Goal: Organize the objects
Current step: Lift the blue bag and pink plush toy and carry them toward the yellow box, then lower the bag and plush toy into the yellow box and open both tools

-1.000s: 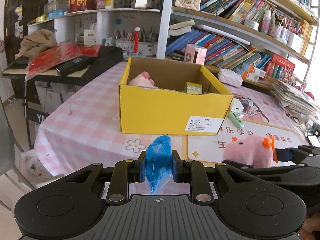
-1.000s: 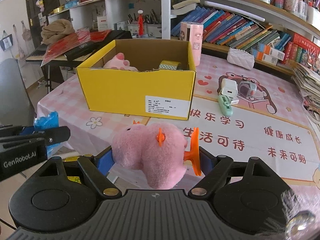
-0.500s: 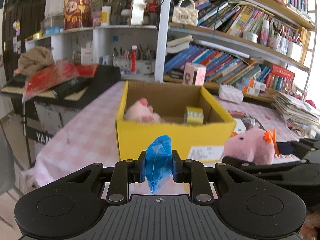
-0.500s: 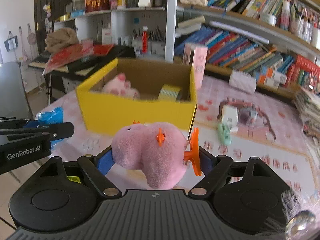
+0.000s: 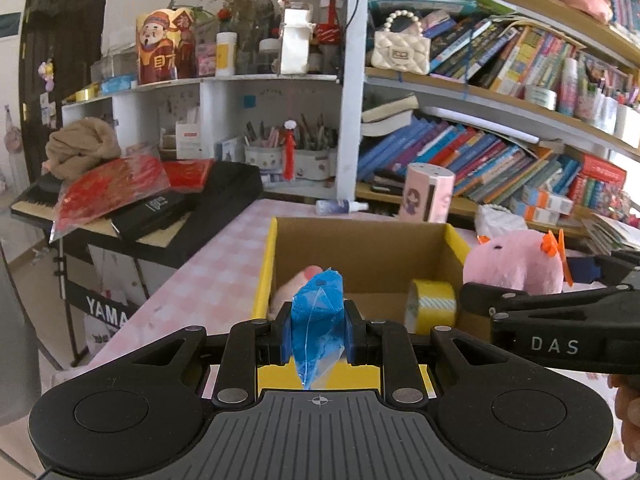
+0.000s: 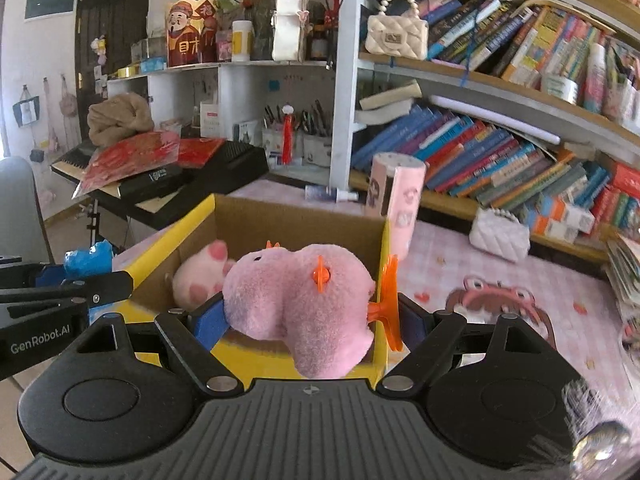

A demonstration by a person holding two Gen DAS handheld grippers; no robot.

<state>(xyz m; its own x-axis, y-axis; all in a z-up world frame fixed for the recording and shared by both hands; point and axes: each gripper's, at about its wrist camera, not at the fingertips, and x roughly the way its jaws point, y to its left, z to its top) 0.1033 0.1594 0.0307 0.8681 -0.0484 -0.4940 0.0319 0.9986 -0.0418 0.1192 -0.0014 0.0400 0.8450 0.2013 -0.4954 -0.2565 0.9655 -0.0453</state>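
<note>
My left gripper (image 5: 316, 332) is shut on a blue plastic bag (image 5: 318, 320) and holds it over the near edge of the yellow cardboard box (image 5: 266, 276). My right gripper (image 6: 308, 320) is shut on a pink plush pig (image 6: 300, 300) with orange fins, held above the box's near right corner (image 6: 382, 264). Inside the box lie a pink plush paw (image 6: 198, 280) and a yellow tape roll (image 5: 432, 306). The pig also shows in the left wrist view (image 5: 516, 264), and the blue bag shows in the right wrist view (image 6: 86, 262).
The box stands on a pink checked tablecloth (image 5: 208, 280). A pink cylinder box (image 6: 394, 204) stands behind it, and a white quilted pouch (image 6: 500, 234) lies to the right. Bookshelves (image 6: 500, 152) line the back. A keyboard stand with red bags (image 5: 132, 196) is at the left.
Both grippers have moved forward and up with their loads, from in front of the box to over its near edge. The box's inside now shows closer.
</note>
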